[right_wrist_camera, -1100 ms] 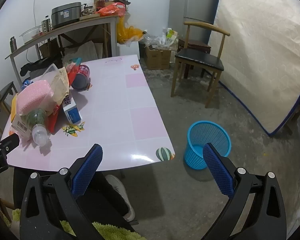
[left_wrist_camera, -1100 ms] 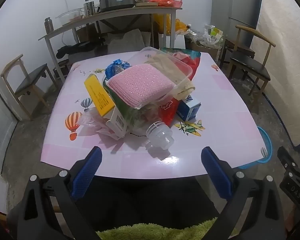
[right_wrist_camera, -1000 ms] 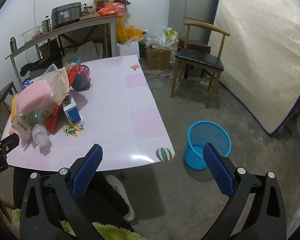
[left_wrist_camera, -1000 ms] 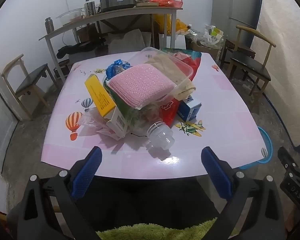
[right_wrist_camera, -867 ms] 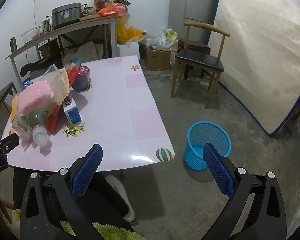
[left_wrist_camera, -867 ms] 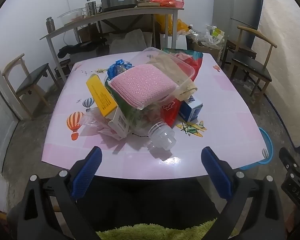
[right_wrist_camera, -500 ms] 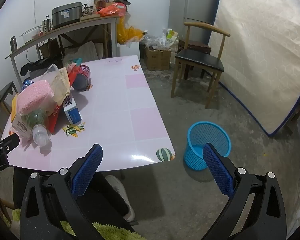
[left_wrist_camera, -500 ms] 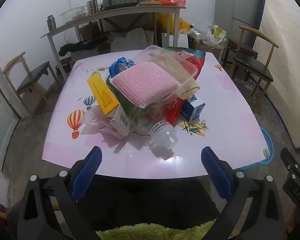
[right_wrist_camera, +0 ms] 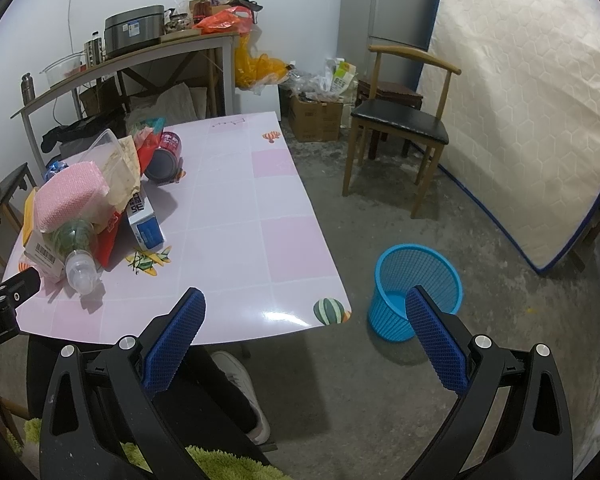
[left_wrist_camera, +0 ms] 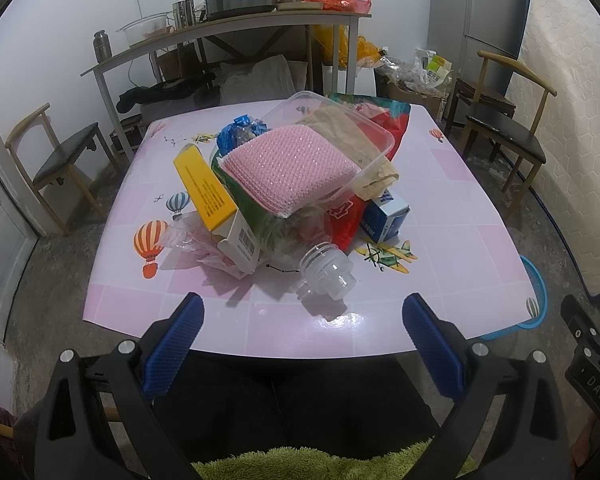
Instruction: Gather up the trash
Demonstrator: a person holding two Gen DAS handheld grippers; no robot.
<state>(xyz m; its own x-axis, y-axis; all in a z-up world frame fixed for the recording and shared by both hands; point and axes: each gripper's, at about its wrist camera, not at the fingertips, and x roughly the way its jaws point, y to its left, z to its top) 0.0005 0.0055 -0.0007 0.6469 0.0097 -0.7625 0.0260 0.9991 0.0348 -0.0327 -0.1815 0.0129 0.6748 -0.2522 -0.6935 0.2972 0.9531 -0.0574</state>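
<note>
A heap of trash lies on the pink table (left_wrist_camera: 452, 208): a pink sponge (left_wrist_camera: 296, 168) in a clear plastic tub (left_wrist_camera: 340, 120), a yellow box (left_wrist_camera: 204, 188), a clear bottle (left_wrist_camera: 328, 270) lying toward me, a blue-white carton (left_wrist_camera: 384, 216), a red wrapper (left_wrist_camera: 344, 220). My left gripper (left_wrist_camera: 300, 320) is open and empty, just before the table's near edge. My right gripper (right_wrist_camera: 306, 312) is open and empty, off the table's near right corner. A blue mesh bin (right_wrist_camera: 416, 284) stands on the floor to the right of the table. A red can (right_wrist_camera: 166, 156) lies behind the heap.
Wooden chairs stand at the left (left_wrist_camera: 60, 160) and right (right_wrist_camera: 400, 124). A cluttered side table (left_wrist_camera: 228, 28) is behind. A mattress (right_wrist_camera: 520, 112) leans on the right wall. A fridge (right_wrist_camera: 396, 0) and boxes (right_wrist_camera: 316, 116) fill the back corner.
The left wrist view has shifted slightly, the heap drifting a little right and down. The right view is nearly unchanged. Both grippers stay open.
</note>
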